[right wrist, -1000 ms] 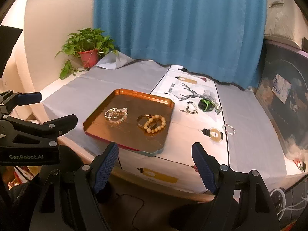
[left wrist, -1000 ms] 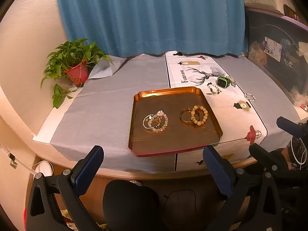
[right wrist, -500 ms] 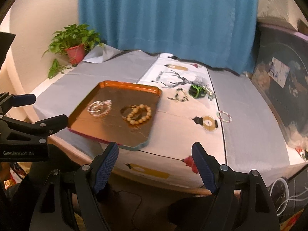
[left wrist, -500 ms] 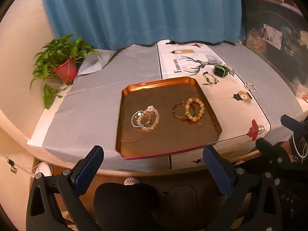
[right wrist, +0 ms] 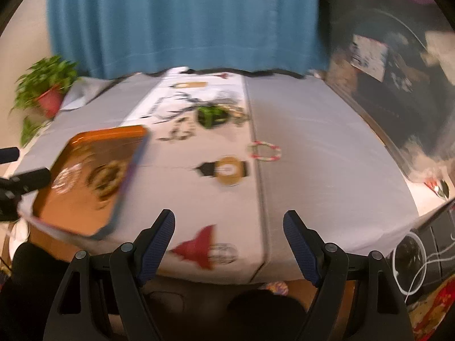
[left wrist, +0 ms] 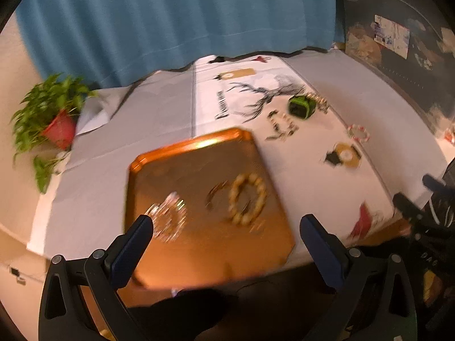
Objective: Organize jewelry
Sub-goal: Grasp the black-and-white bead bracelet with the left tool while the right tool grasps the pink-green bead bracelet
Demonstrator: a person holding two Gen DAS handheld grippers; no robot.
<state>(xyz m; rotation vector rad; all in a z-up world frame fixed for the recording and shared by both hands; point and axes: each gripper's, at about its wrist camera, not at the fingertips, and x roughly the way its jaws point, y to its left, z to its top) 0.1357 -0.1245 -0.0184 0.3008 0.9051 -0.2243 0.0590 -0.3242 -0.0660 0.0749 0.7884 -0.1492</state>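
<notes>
Two bracelet clusters lay on the orange tray (left wrist: 199,170) in the left wrist view: a wooden bead bracelet (left wrist: 246,199) and a sparkly bracelet (left wrist: 167,218); the left gripper (left wrist: 226,244) gaped wide and empty above the tray's near edge. In the right wrist view, the right gripper (right wrist: 229,236) likewise stood wide, empty, right of the tray; a red-and-white bracelet (right wrist: 264,150) lay beyond it on the tablecloth (right wrist: 312,156).

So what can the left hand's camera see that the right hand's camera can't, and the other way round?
Only the left view shows the whole orange metal tray, down to its near edge, and the left gripper, open and empty. Only the right view shows the open right gripper and a white cable at the right edge. Both show the tan wooden bead bracelet, the green watch, the small red-and-white bead ring, the red-potted plant and the blue curtain.
</notes>
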